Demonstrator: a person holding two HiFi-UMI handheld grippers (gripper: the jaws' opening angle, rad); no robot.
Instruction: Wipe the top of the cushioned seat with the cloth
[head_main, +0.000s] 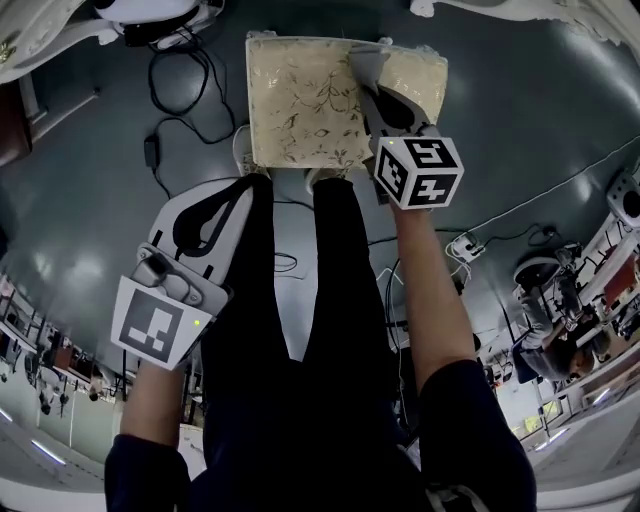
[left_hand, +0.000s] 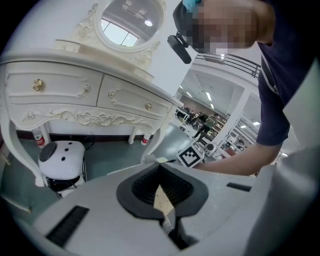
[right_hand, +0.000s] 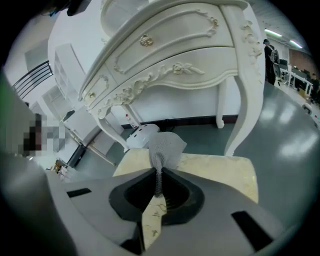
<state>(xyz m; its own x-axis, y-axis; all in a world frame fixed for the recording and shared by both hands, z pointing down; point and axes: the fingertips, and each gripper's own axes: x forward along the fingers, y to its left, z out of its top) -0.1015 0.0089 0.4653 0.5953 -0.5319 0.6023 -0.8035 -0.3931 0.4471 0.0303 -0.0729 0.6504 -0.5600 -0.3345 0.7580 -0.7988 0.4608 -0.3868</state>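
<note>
Low in the left of the head view, the left gripper (head_main: 243, 192) hangs idle, fingers clenched on nothing. Beyond it, the right gripper (head_main: 366, 72) pinches the grey cloth (right_hand: 163, 145) against the cushioned seat (head_main: 300, 100), upper centre. Wiping looks underway, with most of the top likely left.

Right arm (head_main: 432, 285) stretched forward, my right tool (head_main: 372, 85) out ahead, jaws pinched tight on a fold of the cloth (right_hand: 166, 144). Left tool (head_main: 250, 185) held back beside my leg, jaws together, nothing gripped.
</note>
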